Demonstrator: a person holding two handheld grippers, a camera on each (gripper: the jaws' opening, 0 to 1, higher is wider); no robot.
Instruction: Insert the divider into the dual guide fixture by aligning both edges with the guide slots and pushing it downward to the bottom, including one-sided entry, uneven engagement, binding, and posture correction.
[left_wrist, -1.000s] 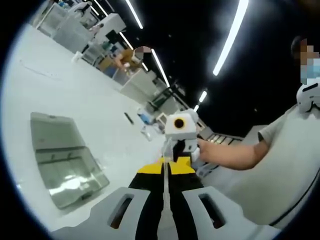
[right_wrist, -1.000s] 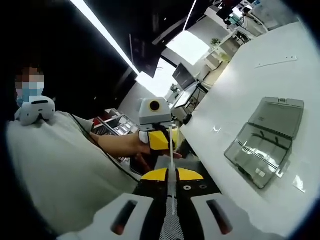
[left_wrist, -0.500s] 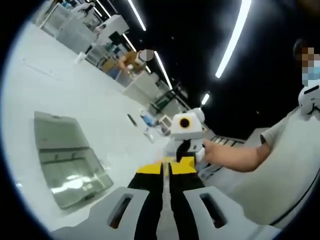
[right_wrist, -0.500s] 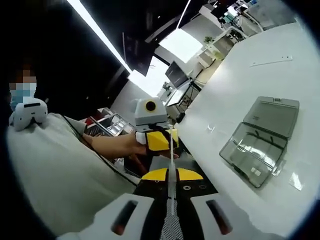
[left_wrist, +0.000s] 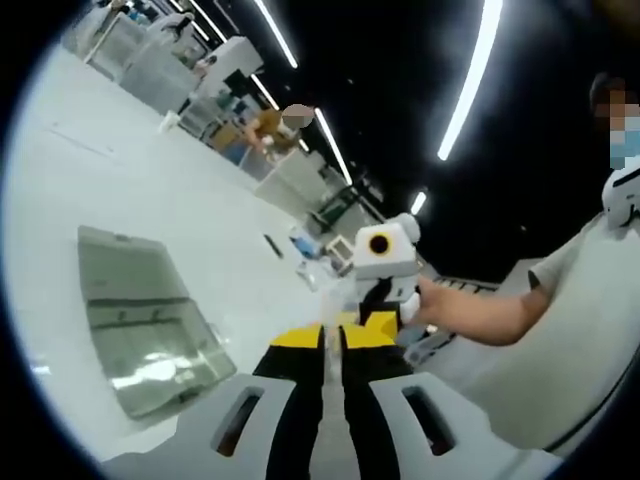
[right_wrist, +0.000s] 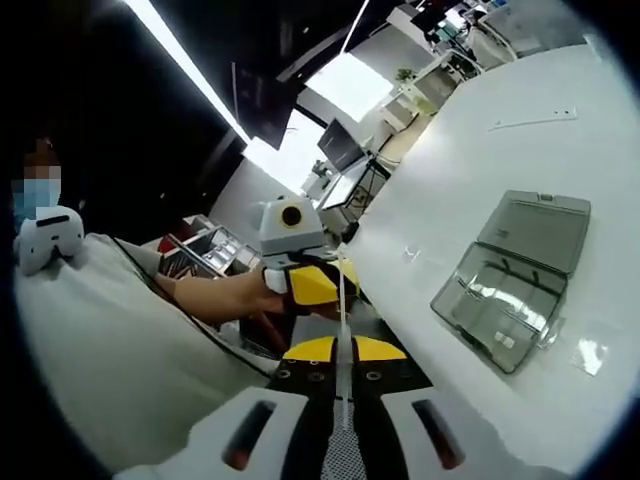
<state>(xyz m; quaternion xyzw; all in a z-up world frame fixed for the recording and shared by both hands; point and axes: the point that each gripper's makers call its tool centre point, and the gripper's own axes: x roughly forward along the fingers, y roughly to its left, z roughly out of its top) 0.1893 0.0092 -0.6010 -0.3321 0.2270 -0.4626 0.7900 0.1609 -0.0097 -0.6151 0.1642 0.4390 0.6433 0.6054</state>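
Your right gripper and left gripper each pinch one end of the divider, a thin, pale, translucent strip seen edge-on between the yellow-tipped jaws and held in the air between them. Off to the side, the dual guide fixture, a clear grey box with its lid open, lies on the white worktop.
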